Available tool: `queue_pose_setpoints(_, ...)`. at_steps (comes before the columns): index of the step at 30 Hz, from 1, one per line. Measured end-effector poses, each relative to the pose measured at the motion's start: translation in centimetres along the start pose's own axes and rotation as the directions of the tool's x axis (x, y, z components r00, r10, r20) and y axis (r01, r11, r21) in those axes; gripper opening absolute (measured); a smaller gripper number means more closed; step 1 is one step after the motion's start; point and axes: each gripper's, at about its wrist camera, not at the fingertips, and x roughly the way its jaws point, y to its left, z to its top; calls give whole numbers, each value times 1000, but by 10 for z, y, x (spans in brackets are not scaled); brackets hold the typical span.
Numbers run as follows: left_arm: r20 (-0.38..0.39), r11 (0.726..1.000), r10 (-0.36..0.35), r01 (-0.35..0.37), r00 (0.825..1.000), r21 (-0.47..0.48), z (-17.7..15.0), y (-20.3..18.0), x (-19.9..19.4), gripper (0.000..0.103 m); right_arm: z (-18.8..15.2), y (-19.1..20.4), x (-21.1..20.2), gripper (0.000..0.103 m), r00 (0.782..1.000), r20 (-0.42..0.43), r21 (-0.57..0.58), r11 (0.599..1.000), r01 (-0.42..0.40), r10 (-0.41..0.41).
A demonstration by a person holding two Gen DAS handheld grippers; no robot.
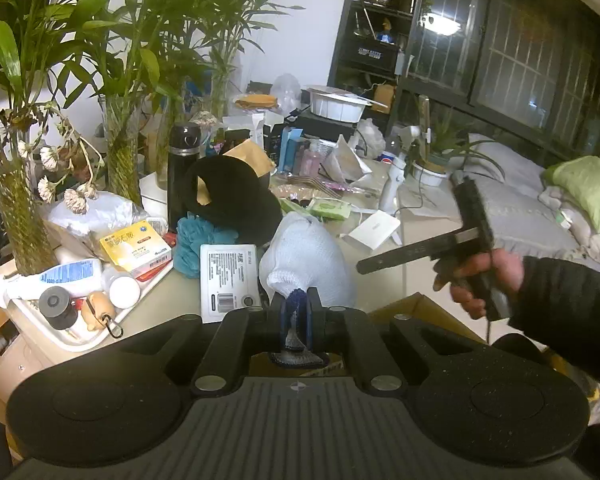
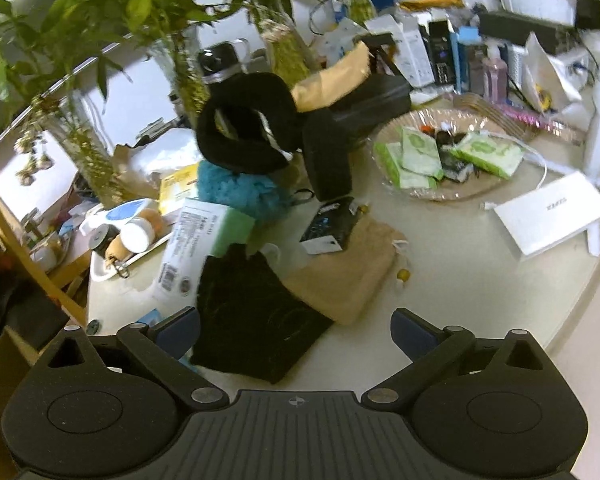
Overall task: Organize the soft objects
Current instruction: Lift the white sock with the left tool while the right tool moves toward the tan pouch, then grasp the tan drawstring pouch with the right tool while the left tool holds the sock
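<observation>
A: Left tongs (image 1: pixel 296 320)?
B: Clamped tight on the cuff of a white knit glove (image 1: pixel 306 258), lifted above the surface (image 1: pixel 384 276).
A: Right tongs (image 2: pixel 296 332)?
B: Spread wide, gripping nothing, over a black pouch (image 2: pixel 252 312) overlapping a tan pouch (image 2: pixel 348 276).
A: Other soft stuff?
B: Teal loofah (image 2: pixel 236 192) under a black fuzzy band (image 2: pixel 244 140), further back.

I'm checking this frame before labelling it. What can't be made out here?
- White glove: left wrist view; its cuff is pinched in the left gripper, hiding what lies beneath.
- Black pouch: right wrist view, blurred; near edge hidden by the open right gripper.
- Box label: print too small.
</observation>
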Motion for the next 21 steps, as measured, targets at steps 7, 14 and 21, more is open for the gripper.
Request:
queue_pose_setpoints(7, -5, 1000, -4, 4, 1000, -9, -5, -2, -4, 9, -4, -35, 39, 90, 999, -11, 138, 990, -39, 41)
queue_pose_setpoints(14, -7, 999, -17, 16, 1000, -31, -7, -2, -5, 9, -8, -69, 74, 79, 997, 40, 318, 945, -80, 71)
queue_pose_setpoints(21, -18, 999, -24, 23, 1000, -47, -9, 0, -3, 9, -7, -94, 106, 60, 992, 83, 476, 871, -123, 95)
